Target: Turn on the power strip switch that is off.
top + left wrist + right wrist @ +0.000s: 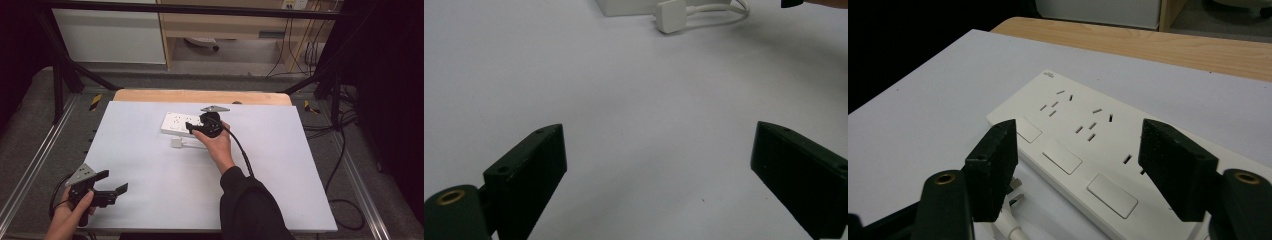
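White power strip (181,123) lying flat toward the far middle of pale grey table sheet (165,175), long side running left to right in high view; three socket groups and three flat rectangular switches facing up in right gripper view (1083,145)

White plug (176,143) just in front of strip's near edge, its white cord (192,145) looping back toward strip; same plug (671,9) and cord (724,12) seen at top of left gripper view, flat on sheet; plug's metal prongs (1015,192) near inner side of one black jaw in right gripper view

Right gripper (192,128) held in person's right hand (217,145), over strip's right end, jaws pointing left along it; jaws spread apart over strip's top (1075,170), pads not pressing on anything, nothing clamped between them; black cable trailing back past dark sleeve (250,200)

Left gripper (116,184) low at near left of sheet, held in left hand (67,217), well apart from strip and plug; jaws wide apart (656,175), bare sheet between them, nothing gripped

Wooden table edge (200,96) showing beyond far side of sheet
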